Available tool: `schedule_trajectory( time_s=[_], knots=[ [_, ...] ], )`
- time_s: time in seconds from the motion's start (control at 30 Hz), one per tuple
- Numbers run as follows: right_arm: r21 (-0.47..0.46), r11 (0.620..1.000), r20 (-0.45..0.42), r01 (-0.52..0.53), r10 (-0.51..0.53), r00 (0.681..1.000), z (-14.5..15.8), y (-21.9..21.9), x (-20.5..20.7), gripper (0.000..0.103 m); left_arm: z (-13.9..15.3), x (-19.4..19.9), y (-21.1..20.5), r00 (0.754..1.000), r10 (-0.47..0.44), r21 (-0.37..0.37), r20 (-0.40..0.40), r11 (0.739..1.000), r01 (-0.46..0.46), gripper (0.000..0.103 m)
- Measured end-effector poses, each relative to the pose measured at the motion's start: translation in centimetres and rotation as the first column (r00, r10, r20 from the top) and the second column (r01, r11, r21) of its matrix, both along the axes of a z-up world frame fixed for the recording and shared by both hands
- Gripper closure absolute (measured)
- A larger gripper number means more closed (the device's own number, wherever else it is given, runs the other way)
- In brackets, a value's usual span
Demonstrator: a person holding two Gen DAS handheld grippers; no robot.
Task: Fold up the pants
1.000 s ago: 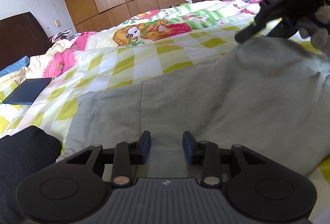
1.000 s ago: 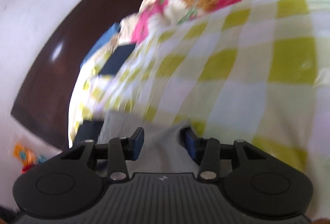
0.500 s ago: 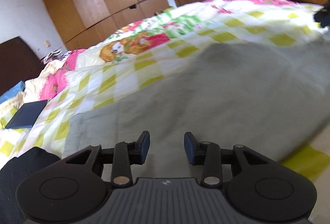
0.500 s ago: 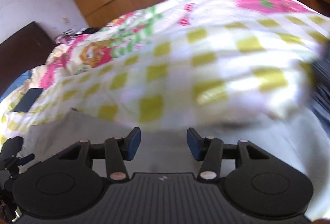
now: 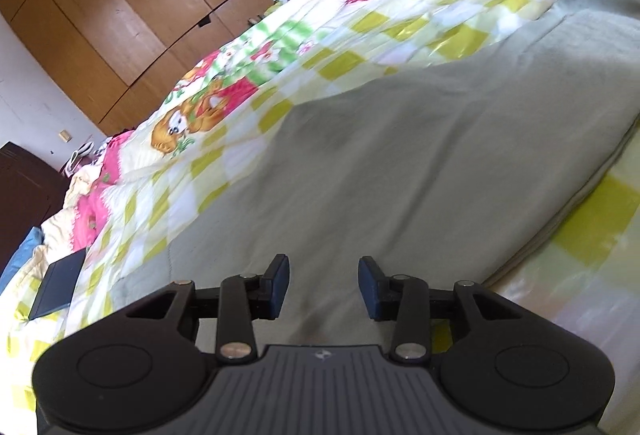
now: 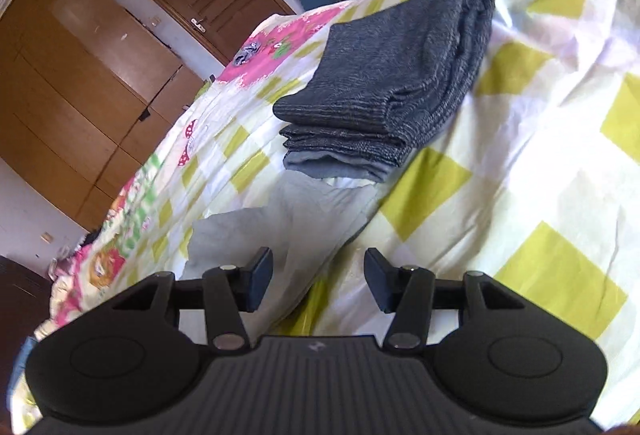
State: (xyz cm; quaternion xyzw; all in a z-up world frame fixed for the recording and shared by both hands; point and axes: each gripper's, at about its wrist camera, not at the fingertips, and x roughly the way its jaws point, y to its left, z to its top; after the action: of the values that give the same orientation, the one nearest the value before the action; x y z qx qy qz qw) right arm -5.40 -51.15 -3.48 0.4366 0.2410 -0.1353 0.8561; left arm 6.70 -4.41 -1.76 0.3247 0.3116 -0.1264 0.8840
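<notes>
In the left wrist view, the grey pants point(image 5: 400, 171) are seen spread across the bed point(image 5: 360, 47), over the yellow-checked quilt, and layered edges are visible along their right side, so it is judged that one fold at least is already made. The left tongs point(image 5: 323, 285) are held just above the fabric with the jaws apart; nothing is clamped between the blue pads point(image 5: 280, 285), and no cloth is lifted. A dark flat object point(image 5: 60, 289) is seen far to the left on the quilt, well apart from the pants. In the right wrist view, one end of the pants point(image 6: 296, 219) is seen just ahead of the right tongs point(image 6: 318, 283), whose jaws are opening and are empty; the cloth lies in front of them and is not pressed. Just beyond that end a stack of dark folded clothes point(image 6: 392, 87) is placed, so near that the two may be touching. It is judged that another fold is still needed before the pants become a compact packet. Open quilt is available to the right of the pants and on their far side, while little room is left toward the stack, and the bed edge itself cannot be told from these views.
</notes>
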Motion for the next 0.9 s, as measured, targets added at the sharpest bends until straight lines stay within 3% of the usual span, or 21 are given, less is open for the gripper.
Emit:
schedule_trajectory(
  time_s=[0.13,0.2,0.33,0.43,0.57,0.63,0.67,0.7,0.8,0.9],
  knots=[
    [0.040,0.998,0.050,-0.045,0.042,0.998,-0.3,-1.3,2.1,0.048,0.0,0.0,-1.9,0.999,-0.045,0.017,-0.016,0.999,0.045,0.050],
    [0.100,0.992,0.056,-0.080,0.075,0.996,-0.8,-1.9,3.4,0.035,0.1,0.1,-2.5,0.998,-0.059,0.020,-0.017,0.998,0.059,0.050],
    [0.137,0.985,0.104,-0.109,0.095,0.990,-0.4,-1.0,2.6,0.035,0.2,0.2,-3.1,0.997,-0.080,0.016,-0.024,0.997,0.080,0.050],
    [0.084,0.989,0.078,-0.122,0.115,0.990,-1.1,-0.3,3.4,0.034,0.0,0.1,-3.3,0.995,-0.091,-0.006,-0.037,0.996,0.091,0.050],
    [0.116,0.992,0.120,-0.052,0.038,0.992,-2.4,-1.2,5.0,0.035,-0.4,0.3,-3.8,0.994,-0.097,-0.007,-0.042,0.995,0.097,0.050],
    [0.179,0.984,0.146,-0.008,-0.018,0.989,-2.5,-1.9,5.0,0.047,-0.2,0.4,-3.9,0.995,-0.092,-0.023,-0.045,0.996,0.091,0.050],
    [0.204,0.979,0.166,-0.010,-0.025,0.986,-2.4,-2.2,5.0,0.077,-0.1,0.4,-4.0,0.995,-0.092,-0.025,-0.046,0.996,0.091,0.050],
    [0.231,0.973,0.183,-0.015,-0.028,0.983,-2.4,-2.4,4.9,0.098,-0.1,0.3,-4.0,0.995,-0.094,-0.020,-0.044,0.995,0.093,0.050],
    [0.251,0.968,0.234,-0.001,-0.060,0.970,-1.0,-2.9,3.5,0.098,0.0,0.1,-4.4,0.993,-0.109,-0.017,-0.043,0.994,0.108,0.050],
    [0.185,0.982,0.316,0.035,-0.093,0.944,1.9,-3.2,0.6,0.098,0.9,-0.5,-5.3,0.990,-0.143,-0.051,-0.015,0.988,0.142,0.050]
  ],
)
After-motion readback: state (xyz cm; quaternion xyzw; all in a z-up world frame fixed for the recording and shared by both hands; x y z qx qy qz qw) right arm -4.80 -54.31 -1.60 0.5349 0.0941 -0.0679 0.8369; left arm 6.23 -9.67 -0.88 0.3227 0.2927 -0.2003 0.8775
